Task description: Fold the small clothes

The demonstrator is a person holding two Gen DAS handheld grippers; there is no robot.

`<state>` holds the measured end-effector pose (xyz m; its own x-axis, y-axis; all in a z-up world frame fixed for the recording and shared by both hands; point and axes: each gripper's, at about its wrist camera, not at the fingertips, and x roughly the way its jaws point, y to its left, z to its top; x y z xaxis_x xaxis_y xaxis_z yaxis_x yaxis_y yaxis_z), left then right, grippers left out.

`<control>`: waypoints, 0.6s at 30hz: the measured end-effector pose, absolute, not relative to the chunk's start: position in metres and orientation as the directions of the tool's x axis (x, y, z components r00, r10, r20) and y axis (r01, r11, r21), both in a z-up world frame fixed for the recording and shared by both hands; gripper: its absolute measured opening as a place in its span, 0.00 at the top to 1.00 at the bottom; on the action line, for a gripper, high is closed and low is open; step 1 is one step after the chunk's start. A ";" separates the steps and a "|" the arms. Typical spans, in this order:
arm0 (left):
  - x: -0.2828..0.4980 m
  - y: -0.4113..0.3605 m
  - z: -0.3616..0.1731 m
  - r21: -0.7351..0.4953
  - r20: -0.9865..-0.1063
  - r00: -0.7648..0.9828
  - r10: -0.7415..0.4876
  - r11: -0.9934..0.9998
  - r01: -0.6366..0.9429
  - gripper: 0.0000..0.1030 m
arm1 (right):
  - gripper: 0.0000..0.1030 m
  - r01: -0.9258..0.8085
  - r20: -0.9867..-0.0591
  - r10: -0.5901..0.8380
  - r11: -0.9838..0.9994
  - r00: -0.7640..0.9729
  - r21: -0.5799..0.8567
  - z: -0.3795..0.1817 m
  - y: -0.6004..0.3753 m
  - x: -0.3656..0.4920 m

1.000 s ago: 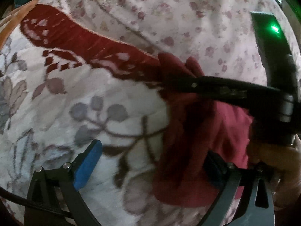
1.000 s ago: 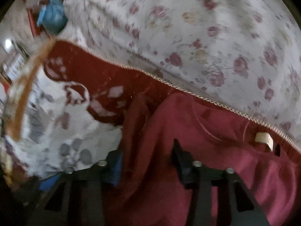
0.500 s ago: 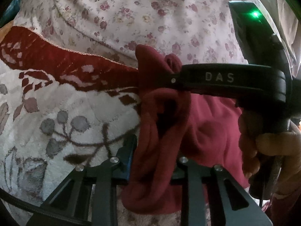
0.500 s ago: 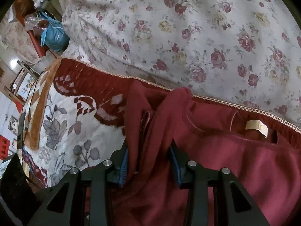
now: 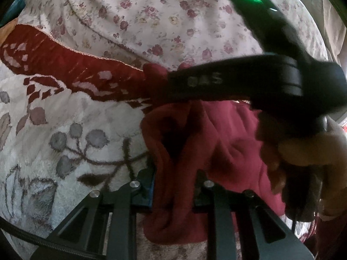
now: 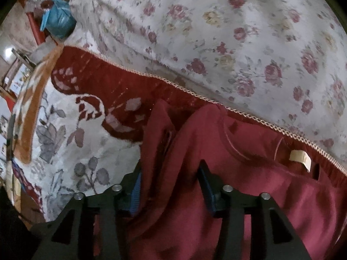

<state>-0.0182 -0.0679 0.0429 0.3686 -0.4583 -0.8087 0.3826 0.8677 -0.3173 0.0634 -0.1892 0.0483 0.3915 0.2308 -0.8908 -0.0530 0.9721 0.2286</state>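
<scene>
Bedding fills both views: a pale floral quilt lies at the back, and in front of it a plush blanket with a dark red border and grey leaf pattern. On that blanket, against the red border, lies the task's thing, a small maroon sweatshirt, its neckline and cream neck label showing in the right wrist view. One edge of it is bunched and raised off the blanket between the two tools. The left gripper has its fingers pressed onto a hanging fold of that cloth, pinching it. The right gripper has cloth bunched up between its blue pads, with the fingers a little apart; I judge it a loose pinch, not a firm one. In the left wrist view the right tool's black body crosses above the bundle, held by the person's right hand. The garment looks soft, thick and light, probably fleece: it will sag and slump rather than hold a crease, and it should not slip easily. Better holds would be the seamed edges, at shoulder and hem, where the fabric is doubled.
</scene>
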 end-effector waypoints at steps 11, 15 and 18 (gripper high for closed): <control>-0.006 -0.063 0.032 -0.342 -0.831 0.340 -0.441 0.886 0.314 0.57 | 0.52 -0.084 -0.905 0.198 0.980 0.378 0.179 0.036 -0.182 0.078; -0.009 -0.068 0.033 -0.316 -0.832 0.356 -0.426 0.891 0.327 0.57 | 0.59 -0.058 -0.865 0.279 0.958 0.418 0.281 0.048 -0.205 0.065; -0.014 -0.072 0.036 -0.316 -0.822 0.360 -0.440 0.880 0.355 0.77 | 0.61 -0.052 -0.846 0.302 0.949 0.440 0.312 0.053 -0.213 0.058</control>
<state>-0.0137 -0.0719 0.0364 0.3601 -0.4403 -0.8225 0.3545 0.8800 -0.3160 0.0578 -0.2126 0.0534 0.4401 0.3023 -0.8455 -0.0516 0.9486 0.3123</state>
